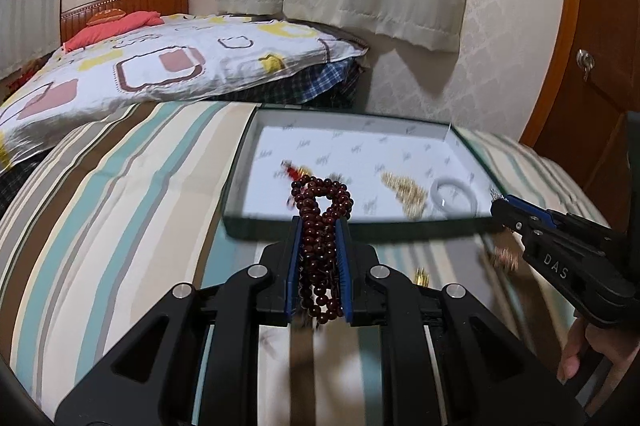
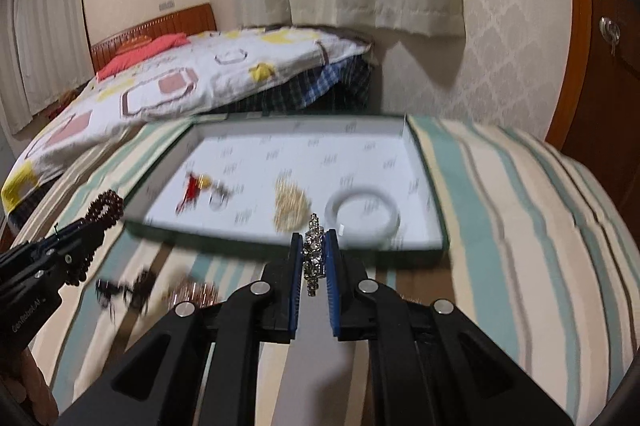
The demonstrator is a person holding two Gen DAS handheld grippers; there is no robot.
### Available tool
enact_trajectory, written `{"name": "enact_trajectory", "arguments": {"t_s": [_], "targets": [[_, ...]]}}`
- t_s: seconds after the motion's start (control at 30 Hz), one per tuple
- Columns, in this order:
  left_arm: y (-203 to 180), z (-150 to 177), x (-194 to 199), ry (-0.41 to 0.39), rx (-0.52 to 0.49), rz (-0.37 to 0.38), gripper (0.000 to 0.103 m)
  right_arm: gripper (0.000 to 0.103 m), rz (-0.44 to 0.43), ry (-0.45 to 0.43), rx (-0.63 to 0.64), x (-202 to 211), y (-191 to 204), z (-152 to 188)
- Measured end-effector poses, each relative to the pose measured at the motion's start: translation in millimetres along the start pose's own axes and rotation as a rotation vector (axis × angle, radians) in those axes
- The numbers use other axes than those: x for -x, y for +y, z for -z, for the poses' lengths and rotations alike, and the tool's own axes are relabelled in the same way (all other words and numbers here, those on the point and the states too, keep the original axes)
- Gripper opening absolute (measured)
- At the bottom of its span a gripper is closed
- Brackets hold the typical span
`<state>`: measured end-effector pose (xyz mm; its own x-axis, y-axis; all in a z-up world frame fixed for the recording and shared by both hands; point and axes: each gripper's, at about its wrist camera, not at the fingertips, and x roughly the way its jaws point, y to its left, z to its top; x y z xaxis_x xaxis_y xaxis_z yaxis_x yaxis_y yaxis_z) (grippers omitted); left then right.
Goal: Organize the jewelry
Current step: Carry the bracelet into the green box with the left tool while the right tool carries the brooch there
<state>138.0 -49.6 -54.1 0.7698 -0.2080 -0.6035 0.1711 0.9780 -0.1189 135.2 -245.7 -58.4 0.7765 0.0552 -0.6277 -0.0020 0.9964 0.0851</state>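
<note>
Both grippers loaded. Left gripper (image 1: 319, 226) is clamped on a bundle of dark red beads (image 1: 322, 209); right gripper (image 2: 314, 240) is pinched tight on a silver chain (image 2: 313, 254). Both hang over the striped bedspread (image 2: 520, 205), just short of the tray (image 2: 424, 145). A few blurred pieces lie loose on the cloth (image 2: 192, 292). The tray already holds a gold chain (image 2: 292, 203), a white bangle (image 2: 364, 216) and a red charm (image 2: 194, 185). Judged roughly half done: two held pieces plus the loose ones left.

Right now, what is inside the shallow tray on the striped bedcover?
Inside the tray: a white bangle, a gold chain pile, a red-and-gold piece beside a small blurred item. The right gripper and its silvery bracelet hide part of the near edge.
</note>
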Motion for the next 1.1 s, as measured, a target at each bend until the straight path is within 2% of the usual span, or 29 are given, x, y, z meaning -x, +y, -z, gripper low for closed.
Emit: {"name": "enact_trajectory", "arguments": {"t_s": [0.17,0.37,0.73,0.97,1.1], "targets": [[-6,-32,-27,-0.026,-0.025,-0.004,0.016,0.012,0.005,-0.046,0.011,-17,-9,-30],[-7,-61,-78,0.016,-0.023,-0.008,0.016,0.012,0.001,-0.056,0.021,-52,-22,-56],[2,-84,-165,0.184,-0.013,-0.019,0.016,0.012,0.008,0.070,0.010,-123,-36,-59],[5,-84,-194,0.274,-0.015,-0.036,0.017,0.012,0.019,0.137,0.006,-138,-39,-60],[2,-84,-196,0.285,-0.035,-0.038,0.019,0.012,0.023,0.166,0.006,-143,-39,-61]]}}
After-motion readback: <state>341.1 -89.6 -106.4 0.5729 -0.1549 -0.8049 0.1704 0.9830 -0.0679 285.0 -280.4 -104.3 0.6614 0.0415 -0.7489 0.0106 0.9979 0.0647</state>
